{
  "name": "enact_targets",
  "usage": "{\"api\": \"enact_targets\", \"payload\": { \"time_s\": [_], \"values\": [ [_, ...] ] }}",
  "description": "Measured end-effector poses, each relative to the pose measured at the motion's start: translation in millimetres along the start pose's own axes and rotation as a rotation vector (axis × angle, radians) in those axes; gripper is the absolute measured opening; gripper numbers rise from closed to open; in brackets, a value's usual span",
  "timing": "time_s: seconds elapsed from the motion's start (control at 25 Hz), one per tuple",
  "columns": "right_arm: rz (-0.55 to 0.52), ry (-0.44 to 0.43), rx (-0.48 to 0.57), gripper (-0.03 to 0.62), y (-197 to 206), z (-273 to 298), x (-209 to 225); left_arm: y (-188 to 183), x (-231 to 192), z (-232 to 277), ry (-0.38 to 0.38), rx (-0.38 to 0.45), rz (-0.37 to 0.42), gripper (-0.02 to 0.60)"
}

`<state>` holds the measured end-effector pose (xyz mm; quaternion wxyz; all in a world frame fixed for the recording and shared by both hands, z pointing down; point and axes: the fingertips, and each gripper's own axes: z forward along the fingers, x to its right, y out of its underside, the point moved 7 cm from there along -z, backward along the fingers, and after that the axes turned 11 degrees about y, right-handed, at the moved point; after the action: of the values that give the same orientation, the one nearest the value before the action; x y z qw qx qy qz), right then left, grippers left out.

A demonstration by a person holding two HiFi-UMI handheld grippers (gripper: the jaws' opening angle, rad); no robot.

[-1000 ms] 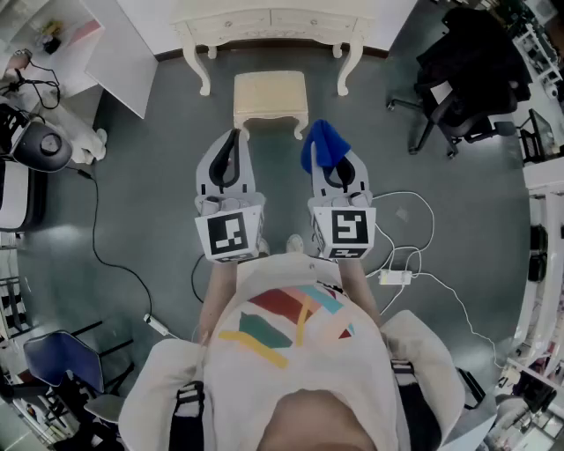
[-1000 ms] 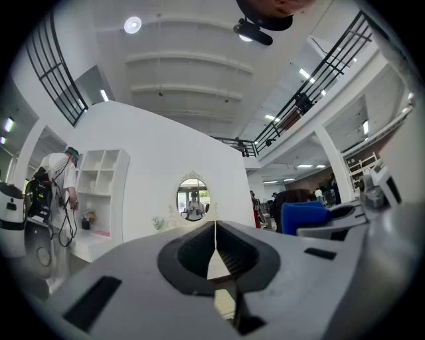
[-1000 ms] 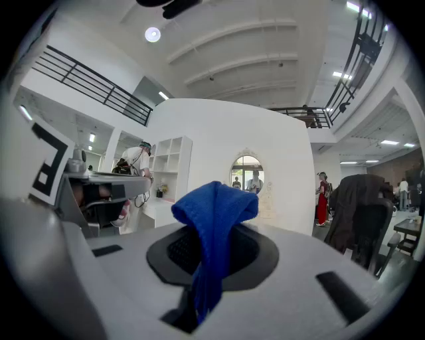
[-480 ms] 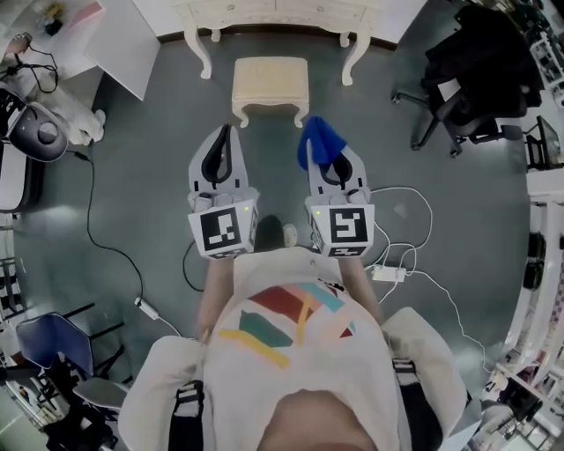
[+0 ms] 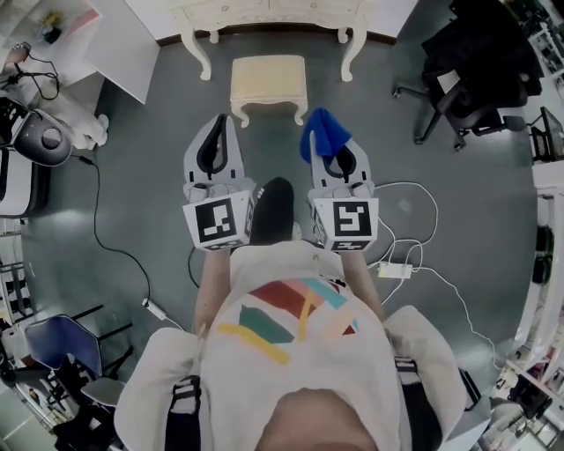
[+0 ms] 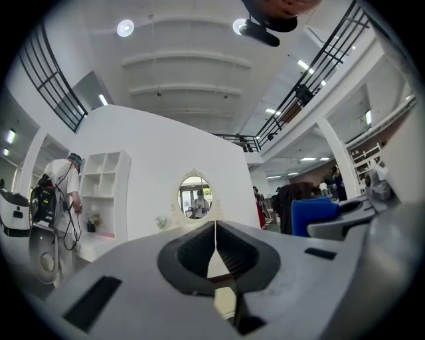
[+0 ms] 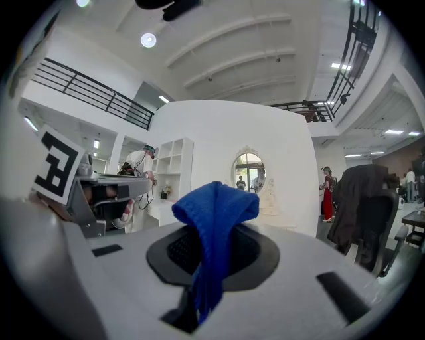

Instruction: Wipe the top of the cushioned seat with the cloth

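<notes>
The cream cushioned seat [image 5: 269, 80], a small stool on curved legs, stands on the grey floor ahead of me, some way beyond both grippers. My right gripper [image 5: 328, 144] is shut on the blue cloth [image 5: 322, 137], which bunches up over its tips and hangs down between the jaws in the right gripper view [image 7: 214, 229]. My left gripper [image 5: 220, 126] is shut with nothing in it; its jaws meet in a thin line [image 6: 215, 234]. Both grippers point up and forward, at about waist height.
A white dressing table [image 5: 273, 18] with curved legs stands just behind the stool. A black office chair [image 5: 476, 79] is at the right, a white desk [image 5: 106, 40] at the left. Cables and a power adapter [image 5: 395, 270] lie on the floor to my right. A person stands by white shelves [image 6: 66, 192].
I have stepped forward: a dark shoe now shows between the grippers. The stool and table sit slightly closer to the top of the head view. The cloth stays held.
</notes>
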<state>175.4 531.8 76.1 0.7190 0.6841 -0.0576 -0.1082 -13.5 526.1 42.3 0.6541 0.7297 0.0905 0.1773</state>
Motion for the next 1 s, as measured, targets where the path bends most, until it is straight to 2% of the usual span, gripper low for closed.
{"api": "enact_targets", "payload": {
  "time_s": [0.36, 0.6, 0.76, 1.0],
  "values": [
    [-0.015, -0.025, 0.01, 0.038, 3, 13, 4, -2, 5, 8, 0.024, 0.041, -0.006, 0.006],
    [-0.027, -0.03, 0.037, 0.038, 6, 40, -5, 4, -15, 27, 0.046, 0.085, 0.051, 0.006],
    [-0.03, -0.017, 0.038, 0.038, 1, 60, -2, -10, -36, 55, 0.014, 0.17, 0.027, 0.006],
    [-0.011, 0.002, 0.032, 0.038, 2, 92, 13, 3, -45, 94, 0.032, 0.172, -0.012, 0.006]
  ]
}}
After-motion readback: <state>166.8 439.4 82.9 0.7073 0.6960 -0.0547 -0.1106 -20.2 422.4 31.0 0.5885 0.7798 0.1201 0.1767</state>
